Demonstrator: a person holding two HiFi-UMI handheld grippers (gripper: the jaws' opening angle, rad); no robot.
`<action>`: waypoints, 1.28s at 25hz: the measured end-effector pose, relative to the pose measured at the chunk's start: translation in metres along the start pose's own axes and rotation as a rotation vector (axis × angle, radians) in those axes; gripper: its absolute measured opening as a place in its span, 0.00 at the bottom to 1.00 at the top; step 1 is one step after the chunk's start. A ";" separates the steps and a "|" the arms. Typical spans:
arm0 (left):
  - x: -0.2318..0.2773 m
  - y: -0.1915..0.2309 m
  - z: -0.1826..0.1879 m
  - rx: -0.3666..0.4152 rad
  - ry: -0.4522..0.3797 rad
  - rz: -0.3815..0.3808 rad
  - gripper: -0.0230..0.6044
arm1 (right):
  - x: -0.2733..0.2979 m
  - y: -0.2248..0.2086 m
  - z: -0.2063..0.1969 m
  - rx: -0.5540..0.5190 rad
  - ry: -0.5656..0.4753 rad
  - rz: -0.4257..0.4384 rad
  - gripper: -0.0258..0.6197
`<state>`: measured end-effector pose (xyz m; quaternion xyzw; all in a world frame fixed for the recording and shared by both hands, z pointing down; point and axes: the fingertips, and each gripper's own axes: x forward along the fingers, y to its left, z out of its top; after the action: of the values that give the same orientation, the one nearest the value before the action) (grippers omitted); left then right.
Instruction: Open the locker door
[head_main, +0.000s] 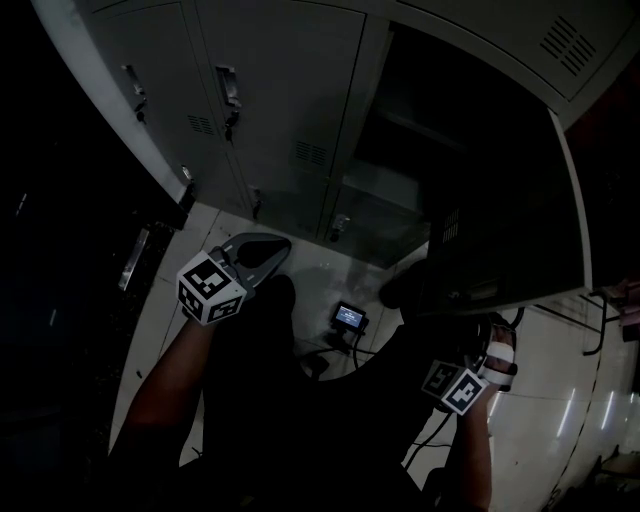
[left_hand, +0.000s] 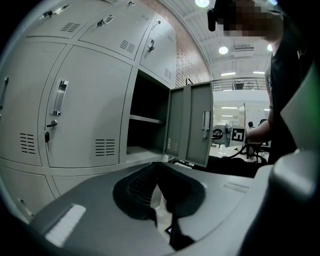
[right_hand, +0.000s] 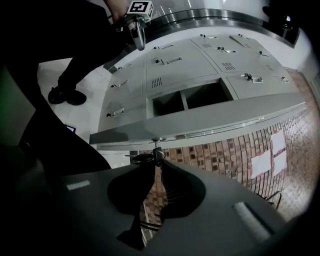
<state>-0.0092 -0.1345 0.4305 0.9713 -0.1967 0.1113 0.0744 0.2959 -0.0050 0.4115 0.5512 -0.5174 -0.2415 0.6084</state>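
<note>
The locker door (head_main: 500, 200) stands wide open, swung out to the right of its compartment (head_main: 420, 140), and in the head view it reaches over our right arm. It is a flat sheet of grey painted metal with a narrow upright handle (left_hand: 205, 121) and short ventilation slots on its face. From the right gripper view we see it almost edge-on, as a long thin slab. The compartment behind it is dark, with one thin metal shelf (left_hand: 145, 119) across it.

The right gripper (right_hand: 157, 159) has its jaws closed on a small metal piece (right_hand: 157, 150) at the edge of the door; whether this is a key or a latch we cannot tell. The left gripper (left_hand: 156, 167) is well apart from the door, its ribbed black jaws together at the tips with nothing between them.

The other lockers (head_main: 270, 100) are closed, smooth and grey, each with a shiny handle. Behind the door there is a brick wall (right_hand: 240, 155)
</note>
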 end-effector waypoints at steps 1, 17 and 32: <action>0.000 0.000 0.000 0.000 0.000 0.000 0.06 | 0.000 0.000 0.000 0.008 -0.001 0.001 0.11; -0.001 0.000 0.002 -0.003 -0.011 -0.001 0.06 | -0.052 0.000 0.027 0.593 -0.212 0.231 0.06; -0.002 0.001 0.001 -0.004 -0.010 0.000 0.06 | -0.058 0.002 0.103 1.064 -0.490 0.493 0.04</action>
<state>-0.0107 -0.1346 0.4288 0.9716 -0.1974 0.1061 0.0755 0.1834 0.0024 0.3776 0.5714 -0.8026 0.0766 0.1530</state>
